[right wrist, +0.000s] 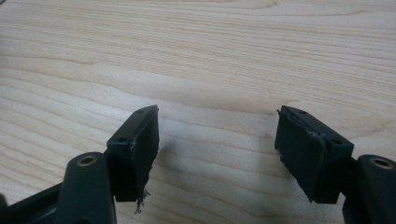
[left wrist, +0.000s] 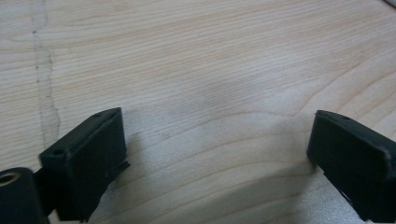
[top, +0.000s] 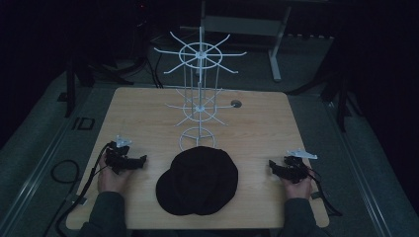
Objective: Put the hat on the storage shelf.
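A black cap [top: 197,181] lies flat on the wooden table [top: 148,118] near its front edge, in the middle. Behind it stands a white wire display rack [top: 199,89] with hook arms on two tiers. My left gripper [top: 142,160] rests on the table to the left of the cap, pointing toward it, a little apart from it. Its jaws stand wide apart in the left gripper view [left wrist: 217,149], with bare wood between them. My right gripper [top: 271,164] sits to the right of the cap, also pointing inward. It is open over bare wood [right wrist: 217,154].
A small round cable hole [top: 236,103] is set in the table right of the rack. Cables trail off both grippers toward the front corners. Beyond the table stand a desk frame leg [top: 276,54] and dark stands on the floor.
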Available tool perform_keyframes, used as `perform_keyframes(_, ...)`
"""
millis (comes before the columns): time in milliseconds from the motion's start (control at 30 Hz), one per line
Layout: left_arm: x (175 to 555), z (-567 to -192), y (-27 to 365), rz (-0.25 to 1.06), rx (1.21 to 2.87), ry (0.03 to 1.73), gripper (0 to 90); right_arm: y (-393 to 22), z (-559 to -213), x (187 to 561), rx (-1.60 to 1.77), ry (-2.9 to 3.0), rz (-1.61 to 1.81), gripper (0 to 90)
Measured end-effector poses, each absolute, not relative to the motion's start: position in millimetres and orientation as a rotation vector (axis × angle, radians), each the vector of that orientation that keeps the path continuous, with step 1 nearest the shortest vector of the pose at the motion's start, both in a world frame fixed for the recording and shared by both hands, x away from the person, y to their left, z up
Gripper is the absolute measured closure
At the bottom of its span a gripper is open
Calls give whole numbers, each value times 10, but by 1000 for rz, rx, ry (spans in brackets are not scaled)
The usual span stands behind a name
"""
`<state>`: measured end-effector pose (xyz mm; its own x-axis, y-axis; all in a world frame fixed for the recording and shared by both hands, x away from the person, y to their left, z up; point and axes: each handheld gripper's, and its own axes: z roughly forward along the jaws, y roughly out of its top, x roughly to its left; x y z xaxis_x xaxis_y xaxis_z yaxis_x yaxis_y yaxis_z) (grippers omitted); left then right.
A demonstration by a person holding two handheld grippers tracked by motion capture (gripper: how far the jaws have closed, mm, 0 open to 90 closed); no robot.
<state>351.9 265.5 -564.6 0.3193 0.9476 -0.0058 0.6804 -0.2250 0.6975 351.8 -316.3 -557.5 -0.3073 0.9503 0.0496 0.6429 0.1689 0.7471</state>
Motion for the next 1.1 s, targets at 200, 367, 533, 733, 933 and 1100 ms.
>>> perform_keyframes(200, 3469, -5622, 2677, 601, 1948, 1442, 279, -3163, -5575, 3519, 1503, 2021, 954, 296)
perform_keyframes(367, 3449, -5566, 2643, 573, 1981, 1456, 439, -3162, -5575, 3519, 1503, 2021, 954, 296)
perform_keyframes(533, 3372, -5408, 2547, 494, 1976, 1404, 539, -3163, -5575, 3519, 1504, 2021, 954, 296)
perform_keyframes(733, 3268, -5230, 2424, 412, 1934, 1383, 539, -3163, -5575, 3519, 1503, 2021, 954, 296)
perform_keyframes(933, 3108, -5074, 2251, 377, 1911, 1344, 556, -3162, -5576, 3519, 1504, 2020, 955, 296)
perform_keyframes(1100, 3014, -4939, 2040, 379, 1923, 1280, 536, -3163, -5575, 3519, 1503, 2021, 954, 296)
